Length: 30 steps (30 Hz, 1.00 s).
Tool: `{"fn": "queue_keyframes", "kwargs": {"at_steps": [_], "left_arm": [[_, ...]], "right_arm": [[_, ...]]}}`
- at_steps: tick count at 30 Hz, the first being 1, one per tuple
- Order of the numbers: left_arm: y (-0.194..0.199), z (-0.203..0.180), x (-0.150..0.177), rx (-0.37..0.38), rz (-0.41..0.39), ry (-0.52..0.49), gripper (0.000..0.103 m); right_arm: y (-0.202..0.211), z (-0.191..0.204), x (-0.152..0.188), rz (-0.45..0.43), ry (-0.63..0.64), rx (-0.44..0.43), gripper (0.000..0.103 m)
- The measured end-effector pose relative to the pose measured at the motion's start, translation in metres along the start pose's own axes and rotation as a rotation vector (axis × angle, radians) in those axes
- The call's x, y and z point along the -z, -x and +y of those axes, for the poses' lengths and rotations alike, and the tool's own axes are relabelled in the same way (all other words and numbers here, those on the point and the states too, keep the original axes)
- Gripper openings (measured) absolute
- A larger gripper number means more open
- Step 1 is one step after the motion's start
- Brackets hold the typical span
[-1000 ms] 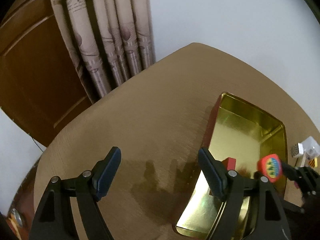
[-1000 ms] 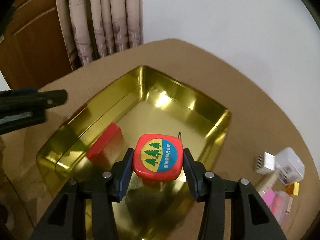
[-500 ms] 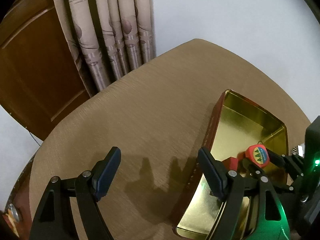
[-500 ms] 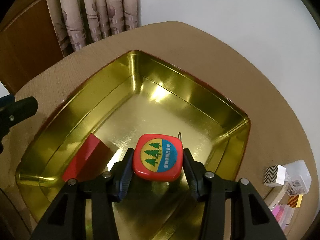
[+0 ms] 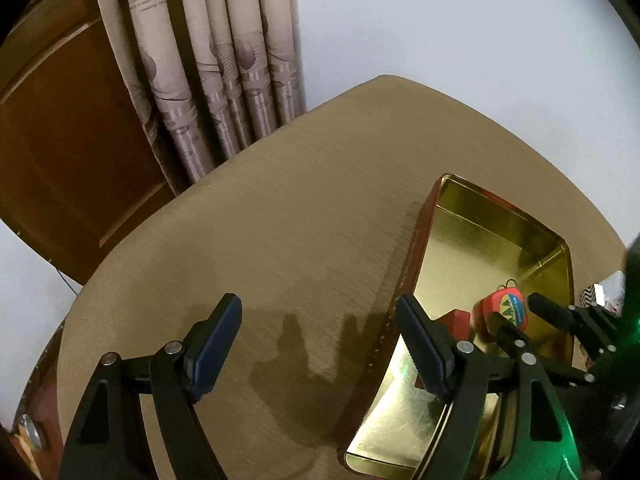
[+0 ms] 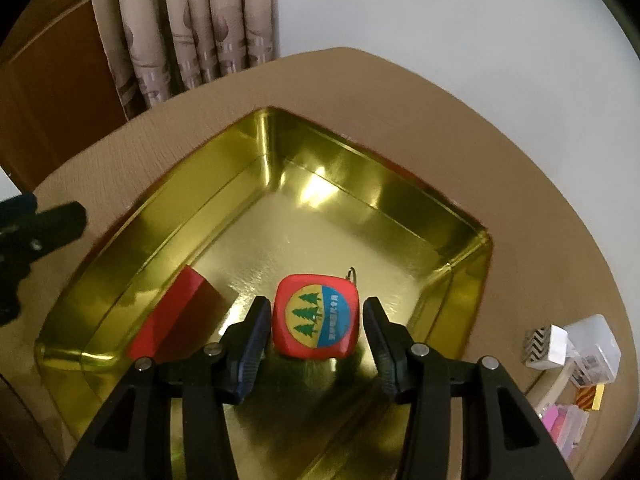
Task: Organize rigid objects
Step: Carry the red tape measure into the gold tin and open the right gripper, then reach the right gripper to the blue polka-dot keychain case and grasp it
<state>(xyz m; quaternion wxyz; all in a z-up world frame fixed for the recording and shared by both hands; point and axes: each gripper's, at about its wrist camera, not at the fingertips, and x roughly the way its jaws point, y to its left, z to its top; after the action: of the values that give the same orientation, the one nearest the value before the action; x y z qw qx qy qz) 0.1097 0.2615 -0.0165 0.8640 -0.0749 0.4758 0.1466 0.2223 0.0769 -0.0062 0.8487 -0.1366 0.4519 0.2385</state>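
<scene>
Red tape measure (image 6: 314, 317), rounded square, round yellow-and-blue tree label facing up, metal loop at far corner, low over floor of open gold tin (image 6: 404, 200). Red block (image 6: 176, 312) inside by left wall.

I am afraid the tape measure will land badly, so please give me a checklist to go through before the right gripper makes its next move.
1. Tape measure is above the inside of the gold tin: ok.
2. Right gripper jaws press on the tape measure: cannot tell; thin gaps seem to show on both sides.
3. Tape measure rests on the tin floor: cannot tell.
4. Tape measure is apart from the red box lying in the tin: ok.
5. Left gripper is out of the way: ok; its jaws are open and empty, over the table beside the tin.
</scene>
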Motion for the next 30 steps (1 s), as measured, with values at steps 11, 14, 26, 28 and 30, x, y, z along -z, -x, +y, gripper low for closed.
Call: {"fn": "queue_keyframes", "kwargs": {"at_steps": [11, 14, 26, 28, 30], "left_arm": [[0.008, -0.016, 0.011, -0.005, -0.020, -0.095, 0.077], [0.010, -0.022, 0.015, 0.002, -0.020, -0.116, 0.077], [0.023, -0.061, 0.034, 0.054, -0.040, -0.265, 0.078], [0.025, -0.068, 0.038, 0.079, -0.037, -0.289, 0.079], [0.026, -0.074, 0.041, 0.088, -0.040, -0.320, 0.079]], "right_arm": [[0.089, -0.050, 0.063, -0.113, -0.071, -0.012, 0.049], [0.104, -0.082, 0.091, -0.099, -0.101, 0.035, 0.049], [0.110, -0.182, 0.170, -0.041, -0.175, 0.106, 0.049], [0.105, -0.188, 0.178, -0.034, -0.171, 0.092, 0.049], [0.101, -0.190, 0.182, -0.035, -0.163, 0.075, 0.049]]}}
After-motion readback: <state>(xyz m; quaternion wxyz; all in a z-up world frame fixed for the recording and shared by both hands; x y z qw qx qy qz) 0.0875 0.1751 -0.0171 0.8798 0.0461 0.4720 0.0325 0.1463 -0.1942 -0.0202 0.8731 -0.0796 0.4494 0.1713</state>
